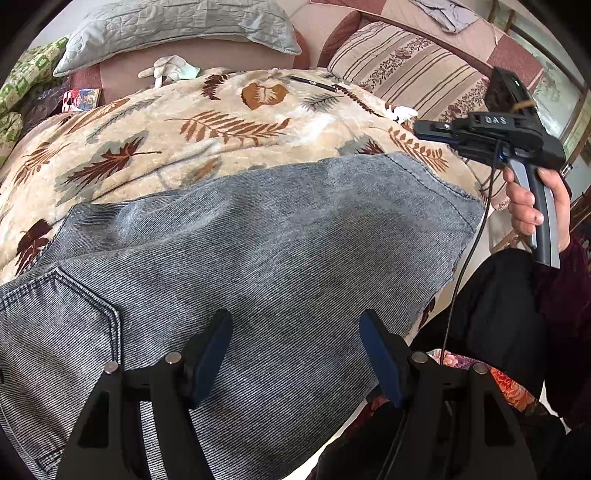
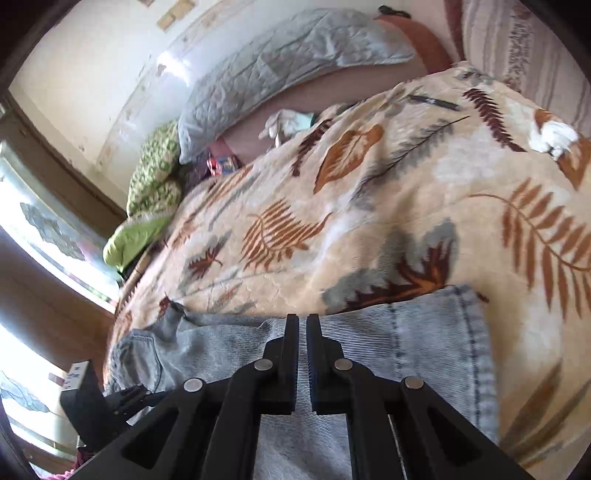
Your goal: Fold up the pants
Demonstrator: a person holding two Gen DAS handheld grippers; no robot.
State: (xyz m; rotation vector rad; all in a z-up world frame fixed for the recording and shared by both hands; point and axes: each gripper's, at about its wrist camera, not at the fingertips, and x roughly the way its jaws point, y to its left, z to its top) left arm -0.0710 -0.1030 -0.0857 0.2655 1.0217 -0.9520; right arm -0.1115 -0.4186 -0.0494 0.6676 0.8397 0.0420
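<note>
Grey-blue denim pants (image 1: 258,251) lie folded flat on a beige leaf-print blanket (image 1: 207,122); a back pocket shows at the lower left. My left gripper (image 1: 295,332) hangs just above the pants' near part, jaws wide open and empty. My right gripper (image 1: 421,129) shows in the left wrist view at the right, held in a hand above the blanket's edge, clear of the pants. In the right wrist view the right gripper (image 2: 303,321) has its jaws nearly together with nothing between them, above the pants (image 2: 424,332) hem end.
A grey quilted pillow (image 1: 177,29) and a striped pillow (image 1: 406,70) lie at the far side of the bed. A green patterned cushion (image 2: 155,173) lies by the window. A black pen (image 1: 314,83) rests on the blanket. The person's dark-clothed legs (image 1: 491,325) are at the right.
</note>
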